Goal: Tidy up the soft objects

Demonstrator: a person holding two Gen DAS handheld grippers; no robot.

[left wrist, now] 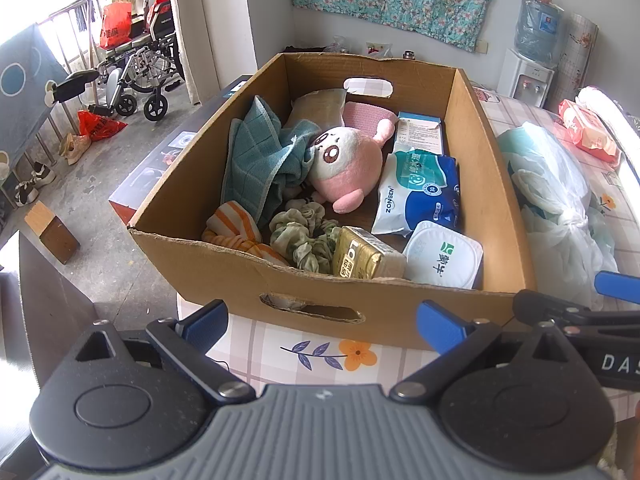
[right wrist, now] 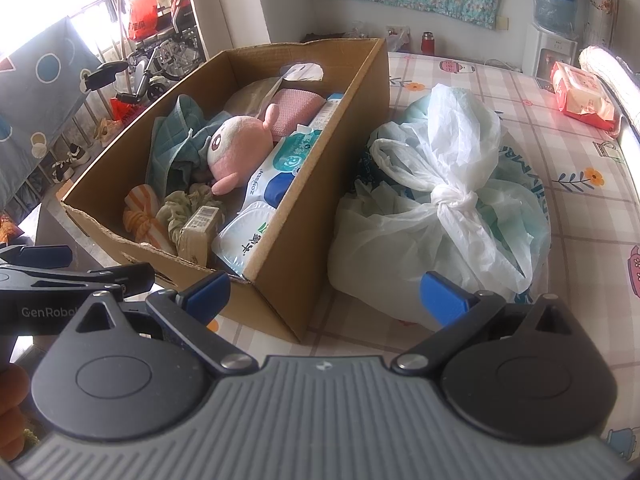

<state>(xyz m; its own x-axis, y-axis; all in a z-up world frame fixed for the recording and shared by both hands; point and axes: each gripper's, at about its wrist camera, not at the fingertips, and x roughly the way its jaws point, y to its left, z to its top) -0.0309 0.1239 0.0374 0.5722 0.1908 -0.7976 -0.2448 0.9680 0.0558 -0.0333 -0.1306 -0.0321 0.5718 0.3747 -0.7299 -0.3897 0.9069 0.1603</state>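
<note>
An open cardboard box (left wrist: 496,184) (right wrist: 304,240) stands on the table. In it lie a pink plush toy (left wrist: 344,164) (right wrist: 236,144), a teal cloth (left wrist: 256,156), a pink cloth (left wrist: 362,114), a green scrunchie (left wrist: 304,236), an orange striped scrunchie (left wrist: 236,228), wipe packs (left wrist: 420,196) and a gold tissue pack (left wrist: 360,258). My left gripper (left wrist: 322,326) is open and empty before the box's near wall. My right gripper (right wrist: 326,294) is open and empty near the box's right corner, beside a knotted white plastic bag (right wrist: 448,200).
A red wipes pack (right wrist: 580,96) lies at the table's far right. A water dispenser (left wrist: 528,76) stands against the back wall. A wheelchair (left wrist: 140,64) and shoes are on the floor to the left. A flat printed box (left wrist: 148,176) lies under the cardboard box's left side.
</note>
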